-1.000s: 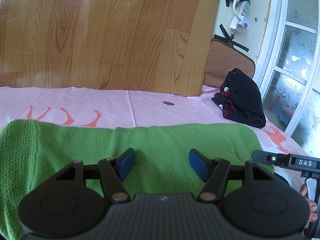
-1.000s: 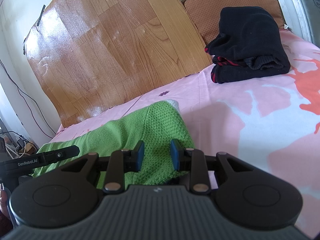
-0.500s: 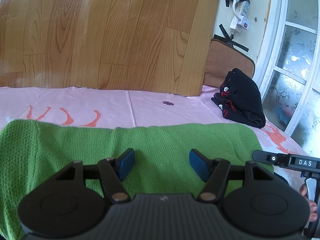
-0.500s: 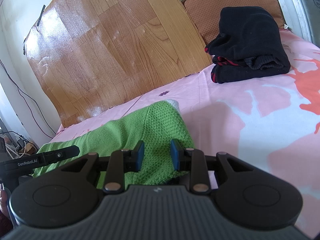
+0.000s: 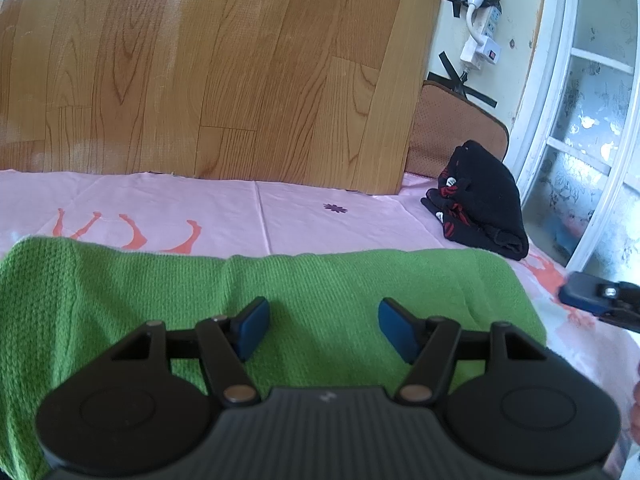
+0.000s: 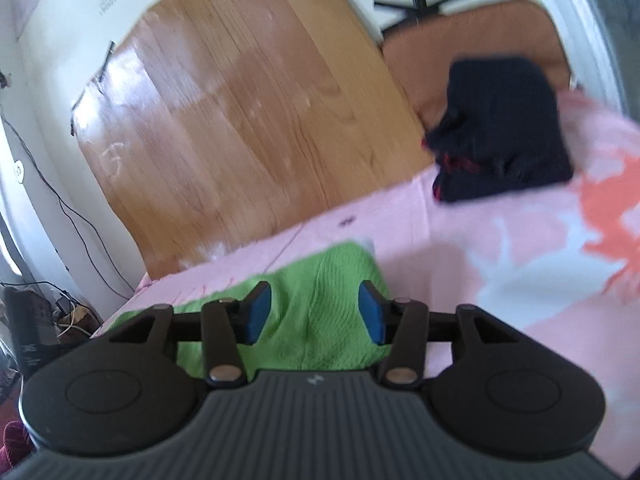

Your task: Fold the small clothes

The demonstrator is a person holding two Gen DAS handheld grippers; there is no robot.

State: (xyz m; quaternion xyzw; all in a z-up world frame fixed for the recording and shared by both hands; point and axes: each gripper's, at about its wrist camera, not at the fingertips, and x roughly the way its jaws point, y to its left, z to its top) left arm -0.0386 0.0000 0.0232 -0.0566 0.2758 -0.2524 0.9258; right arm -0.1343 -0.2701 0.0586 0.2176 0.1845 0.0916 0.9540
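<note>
My left gripper (image 5: 322, 330) sits low over the green cloth (image 5: 320, 280), jaws about half open, blue pads (image 5: 254, 326) well apart, nothing pinched between them. Only flat green knit shows in the gap. I cannot tell whether the pads touch the fabric below.

My right gripper (image 6: 314, 310) has just been opening its jaws. They now stand about half open, with the cloth's right end (image 6: 320, 300) seen through the gap, but the pads (image 6: 370, 312) are clear of it on both sides, so nothing is held. This view is motion-blurred.

The cloth lies as a long band across the pink sheet (image 5: 160, 208), spread left to right in the left view, its far edge fairly straight and its right end rounded off. In the right view it narrows to a folded end with a bit of white edge showing at the tip.

A black garment (image 5: 480, 208) with red marks sits folded at the far right of the sheet, well apart from the green one, in front of a brown cushion (image 5: 448, 128). A wood-grain board (image 5: 200, 68) leans behind the bed. One tip of my right gripper (image 5: 588, 292) pokes in at the right edge of the left view, just beside the cloth's end, not touching it.
</note>
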